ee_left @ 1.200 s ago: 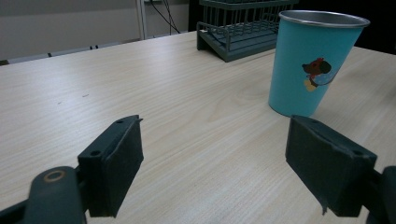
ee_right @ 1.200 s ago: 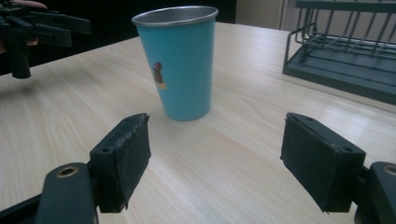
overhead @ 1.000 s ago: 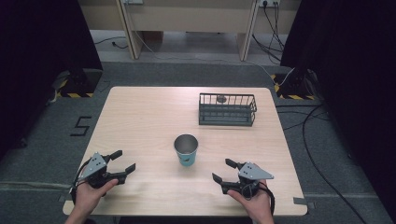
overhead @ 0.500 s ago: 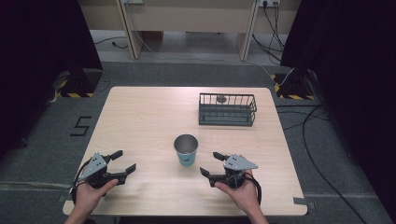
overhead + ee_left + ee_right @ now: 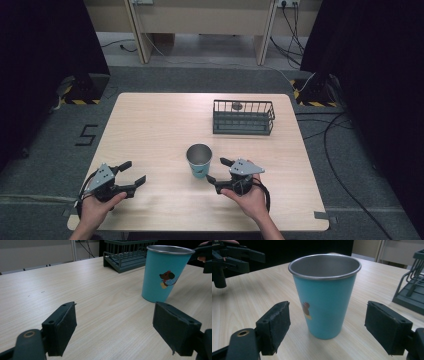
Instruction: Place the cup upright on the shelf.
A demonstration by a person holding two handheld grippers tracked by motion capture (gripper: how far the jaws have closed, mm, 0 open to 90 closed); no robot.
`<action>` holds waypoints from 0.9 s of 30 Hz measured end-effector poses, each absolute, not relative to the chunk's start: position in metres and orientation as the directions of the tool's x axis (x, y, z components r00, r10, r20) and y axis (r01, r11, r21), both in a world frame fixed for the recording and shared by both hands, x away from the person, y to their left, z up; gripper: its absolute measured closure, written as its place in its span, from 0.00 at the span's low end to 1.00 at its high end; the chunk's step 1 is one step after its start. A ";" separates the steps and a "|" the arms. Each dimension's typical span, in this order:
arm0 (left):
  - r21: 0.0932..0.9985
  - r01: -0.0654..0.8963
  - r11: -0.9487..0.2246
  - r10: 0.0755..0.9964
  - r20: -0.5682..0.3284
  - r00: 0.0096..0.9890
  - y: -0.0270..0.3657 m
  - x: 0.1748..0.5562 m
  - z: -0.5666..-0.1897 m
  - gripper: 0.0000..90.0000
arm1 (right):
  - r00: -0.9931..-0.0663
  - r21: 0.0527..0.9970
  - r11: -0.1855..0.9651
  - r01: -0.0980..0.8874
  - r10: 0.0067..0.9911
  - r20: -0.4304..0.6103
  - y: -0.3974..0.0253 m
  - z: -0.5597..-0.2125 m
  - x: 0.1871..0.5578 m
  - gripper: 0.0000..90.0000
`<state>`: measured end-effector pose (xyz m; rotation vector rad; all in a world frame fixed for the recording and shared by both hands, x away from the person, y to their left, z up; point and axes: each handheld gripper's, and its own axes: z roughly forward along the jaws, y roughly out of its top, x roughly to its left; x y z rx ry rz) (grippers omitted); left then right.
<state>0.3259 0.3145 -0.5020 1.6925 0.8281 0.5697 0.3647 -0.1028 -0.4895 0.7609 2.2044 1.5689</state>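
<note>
My two grippers, left point(image 5: 134, 172) and right point(image 5: 217, 170), both gape open around nothing; one teal metal cup point(image 5: 199, 161) and one wire basket point(image 5: 243, 117) stand on the table point(image 5: 150, 130).

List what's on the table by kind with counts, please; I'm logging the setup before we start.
Cups: 1, a blue metal cup, upright
Wire baskets: 1, a dark wire basket
Small dark objects inside the basket: 1, too small to identify
Hand-held grippers: 2, the left gripper and the right gripper, both open
Total: 5
</note>
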 end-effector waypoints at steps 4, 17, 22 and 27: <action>0.962 0.234 -0.140 0.768 -0.044 0.639 0.314 0.326 -0.502 0.20 | -0.809 0.938 0.257 0.232 0.587 0.040 -0.095 -0.490 0.371 0.23; 0.963 0.231 -0.140 0.765 -0.043 0.642 0.314 0.326 -0.502 0.20 | -0.820 0.935 0.266 0.234 0.571 0.042 -0.078 -0.493 0.384 0.21; 0.963 0.230 -0.139 0.766 -0.043 0.641 0.314 0.326 -0.502 0.20 | -0.820 0.932 0.276 0.234 0.571 0.037 -0.069 -0.495 0.391 0.20; 0.963 0.229 -0.140 0.765 -0.042 0.643 0.314 0.326 -0.501 0.20 | -0.822 0.931 0.279 0.236 0.568 0.038 -0.060 -0.497 0.398 0.18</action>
